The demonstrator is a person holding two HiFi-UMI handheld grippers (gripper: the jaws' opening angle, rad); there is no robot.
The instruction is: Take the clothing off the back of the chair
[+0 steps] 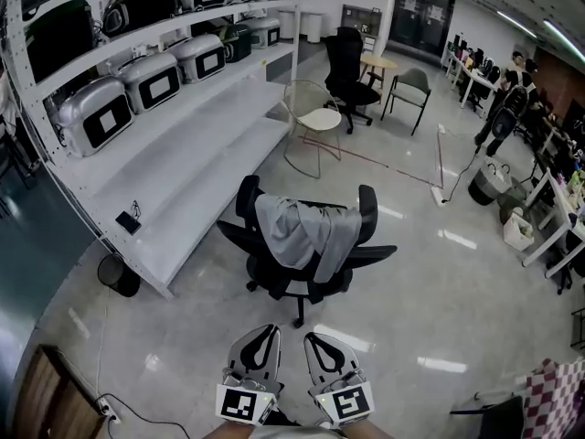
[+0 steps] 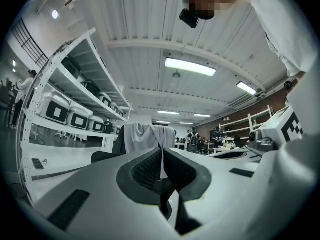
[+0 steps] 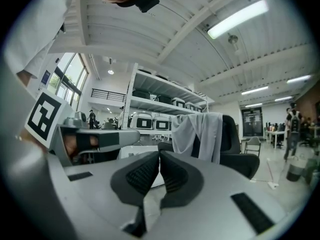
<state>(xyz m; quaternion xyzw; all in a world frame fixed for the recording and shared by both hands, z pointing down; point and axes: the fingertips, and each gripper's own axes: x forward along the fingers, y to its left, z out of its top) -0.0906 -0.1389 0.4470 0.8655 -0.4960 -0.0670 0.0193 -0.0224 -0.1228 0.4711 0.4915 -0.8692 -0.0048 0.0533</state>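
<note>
Left claw [image 1: 263, 330] and right claw [image 1: 316, 338] were both pressed together and empty, held side by side, low in front of the person. Well ahead of them stood the black swivel office chair [image 1: 367, 213], with the light grey cloth garment [image 1: 302, 231] draped over the top of its back. To my eye the gap had to be closed first. Then the jaws needed spreading, each claw pinching the fabric near the top edge and lifting upward before drawing away, so nothing snagged.
</note>
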